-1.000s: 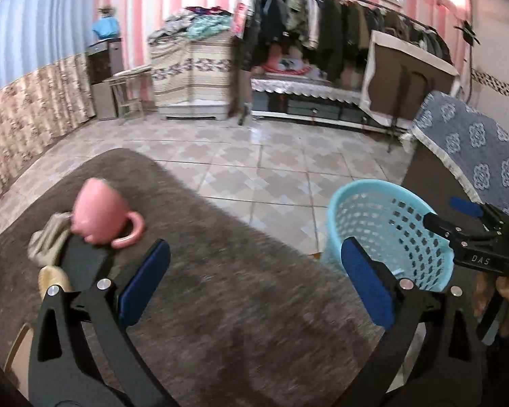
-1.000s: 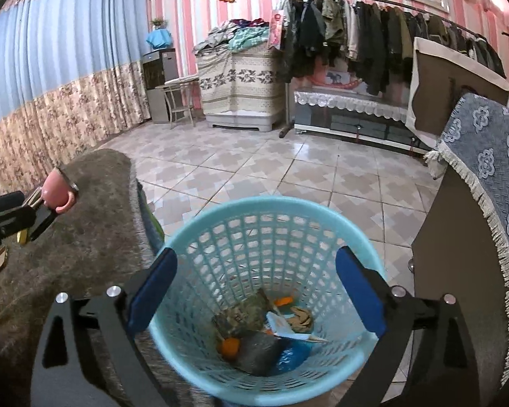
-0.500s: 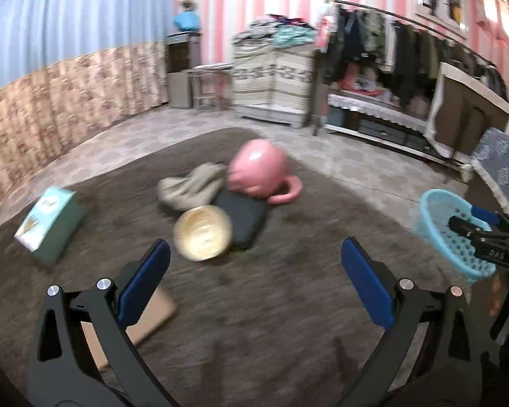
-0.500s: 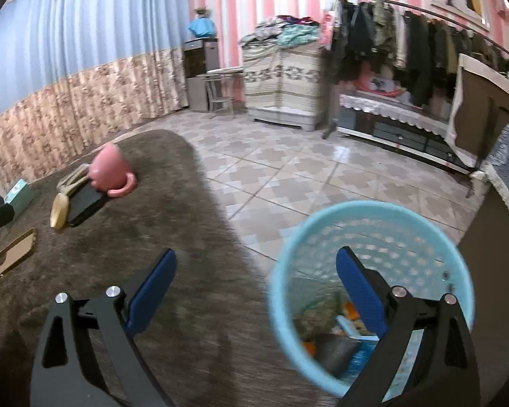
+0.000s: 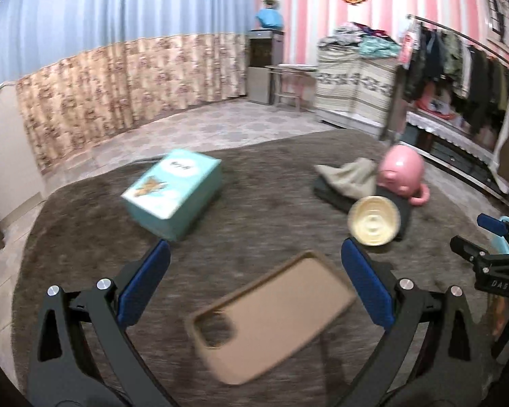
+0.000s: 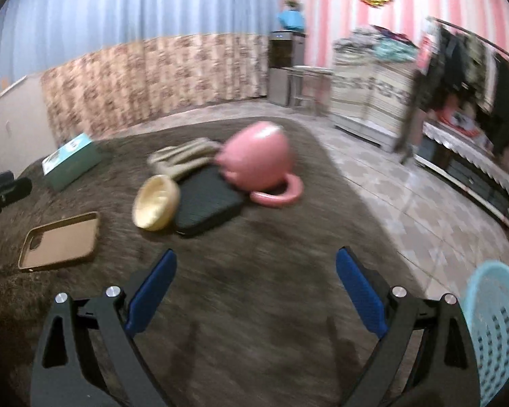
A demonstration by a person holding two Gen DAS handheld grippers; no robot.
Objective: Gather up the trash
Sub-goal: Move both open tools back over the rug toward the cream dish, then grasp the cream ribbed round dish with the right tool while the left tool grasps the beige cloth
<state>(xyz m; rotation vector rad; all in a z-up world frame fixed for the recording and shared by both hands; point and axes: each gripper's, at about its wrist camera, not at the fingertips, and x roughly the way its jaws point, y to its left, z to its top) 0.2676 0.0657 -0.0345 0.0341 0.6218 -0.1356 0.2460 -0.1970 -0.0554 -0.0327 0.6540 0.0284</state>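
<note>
Both empty and spread wide: left hand-held gripper [image 5: 254, 288] above the tan rubbery phone case [image 5: 271, 318] on the shaggy brown rug [image 5: 254, 203]; right hand-held gripper [image 6: 254, 291] over bare pile. Best lowered level, pads straddling the case's long edges, pinched firmly, then carried to the pale blue perforated plastic basket [image 6: 495, 332] standing at far right.

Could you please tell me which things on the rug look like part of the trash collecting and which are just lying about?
Job:
- blue basket
- left hand-held gripper, open
- right hand-held gripper, open

Lying about, as far as I can judge:
- phone case
- teal box
- pink mug
- yellow bowl
</note>
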